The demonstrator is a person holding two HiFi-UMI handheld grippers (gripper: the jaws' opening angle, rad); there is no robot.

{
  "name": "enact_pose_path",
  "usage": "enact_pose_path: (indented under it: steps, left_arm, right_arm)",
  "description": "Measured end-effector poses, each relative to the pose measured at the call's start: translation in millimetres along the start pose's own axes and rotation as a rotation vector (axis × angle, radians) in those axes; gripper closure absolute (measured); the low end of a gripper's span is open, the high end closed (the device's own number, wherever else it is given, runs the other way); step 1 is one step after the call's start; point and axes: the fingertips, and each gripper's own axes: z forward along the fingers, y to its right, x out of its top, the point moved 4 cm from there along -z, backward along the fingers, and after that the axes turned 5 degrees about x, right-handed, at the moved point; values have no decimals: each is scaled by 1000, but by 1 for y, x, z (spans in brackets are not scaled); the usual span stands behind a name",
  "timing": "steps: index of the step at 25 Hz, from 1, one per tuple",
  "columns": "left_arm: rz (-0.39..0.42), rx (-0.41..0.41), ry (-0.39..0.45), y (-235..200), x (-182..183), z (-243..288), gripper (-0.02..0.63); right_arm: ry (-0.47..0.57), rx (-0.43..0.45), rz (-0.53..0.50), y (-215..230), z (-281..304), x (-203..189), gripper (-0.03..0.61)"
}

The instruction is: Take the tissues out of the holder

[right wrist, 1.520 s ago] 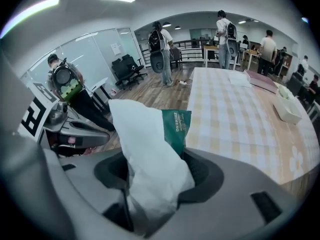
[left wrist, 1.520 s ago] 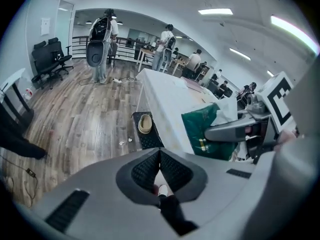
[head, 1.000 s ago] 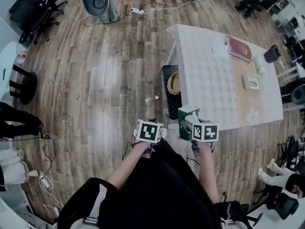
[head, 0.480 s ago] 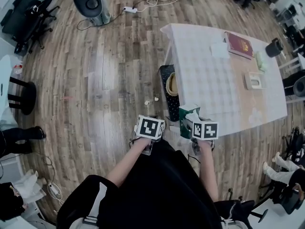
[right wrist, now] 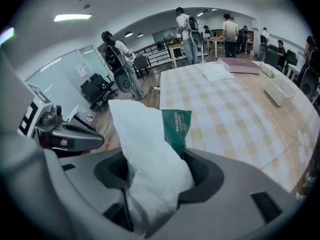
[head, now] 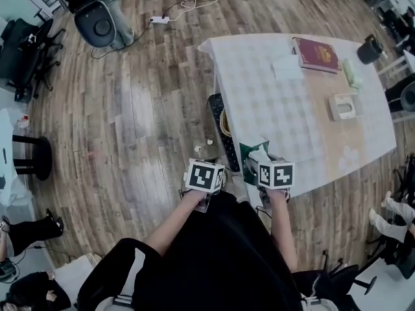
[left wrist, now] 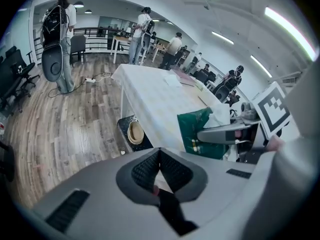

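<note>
Both tools are drifting toward the table [head: 272,102], whose near edge is sitting closer than a second ago.

Right tool [right wrist: 156,170]: jaws, partly spread, are clamping a green tissue pack [right wrist: 176,128] of soft glossy film, a crumpled white tissue [right wrist: 142,149] billowing from it, just off the table's near corner.

Left tool [left wrist: 159,159]: ribbed pads are meeting, gripping nothing.

White box-shaped holder [head: 342,106] is standing well apart on the checked cloth.

Removal is looking done; setting down is probably remaining.
</note>
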Motion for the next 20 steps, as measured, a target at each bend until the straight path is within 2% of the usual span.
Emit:
enact_pose_path:
  steps: [13,20]
  left_arm:
    - [46,18,-20,14,13,13,604]
    - [59,-2,4,14,26,23,606]
  right_arm:
    - [51,-1,3,26,0,43,307]
    - [85,-36,-5,44,2,80,307]
